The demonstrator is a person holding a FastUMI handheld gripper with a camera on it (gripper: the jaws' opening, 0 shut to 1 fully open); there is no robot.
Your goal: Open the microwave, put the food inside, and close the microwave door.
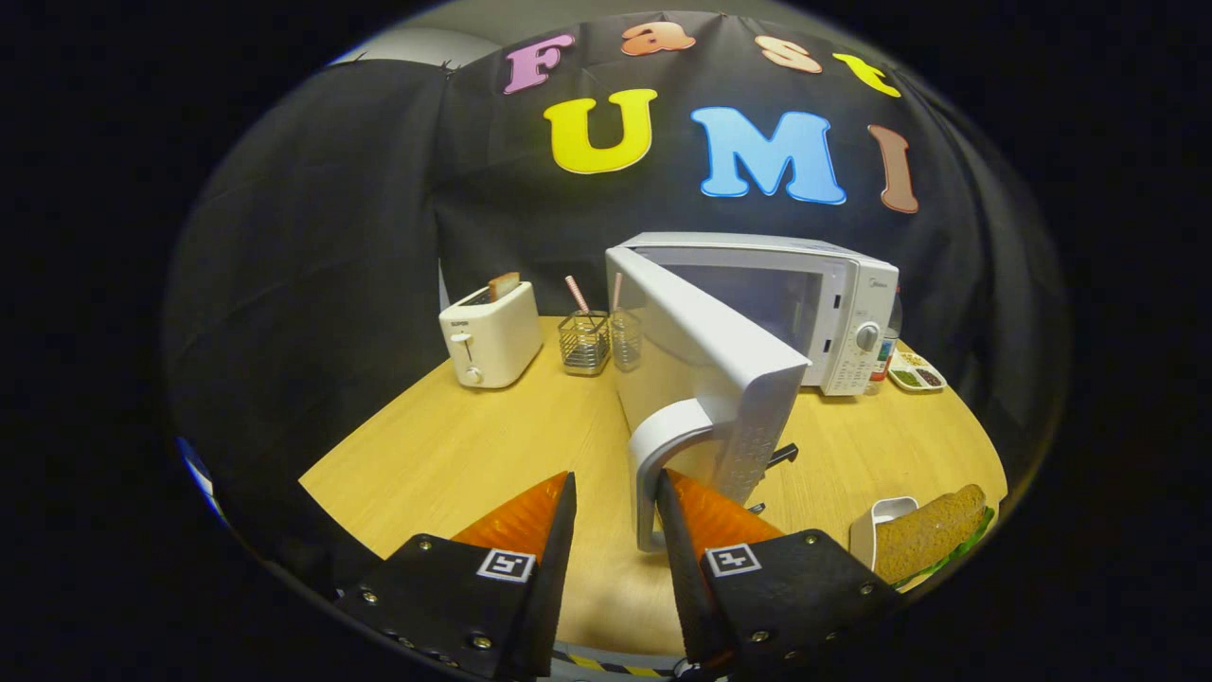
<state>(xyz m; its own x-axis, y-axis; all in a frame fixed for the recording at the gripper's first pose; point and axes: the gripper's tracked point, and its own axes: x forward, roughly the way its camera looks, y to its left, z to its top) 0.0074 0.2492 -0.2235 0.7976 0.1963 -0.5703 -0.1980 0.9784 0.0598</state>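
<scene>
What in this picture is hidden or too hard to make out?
- Inside of the white microwave: mostly screened by its swung-open white door in the gripper view.
- Brown bread sandwich: partly cut off by the view's rim.
- Door's curved grey handle: lower end behind one finger of the open hand-held gripper.

Wooden table with kitchen things on it

Beyond the tool, whose fingers stand apart with nothing pressed between them, a white microwave sits at the table's far side, its door swung wide toward the tool. Left of it stand a clear glass with a straw, a wire holder and a white toaster with a slice in its slot. A small sectioned tray lies right of the microwave. A sandwich lies just right of the tool.
</scene>
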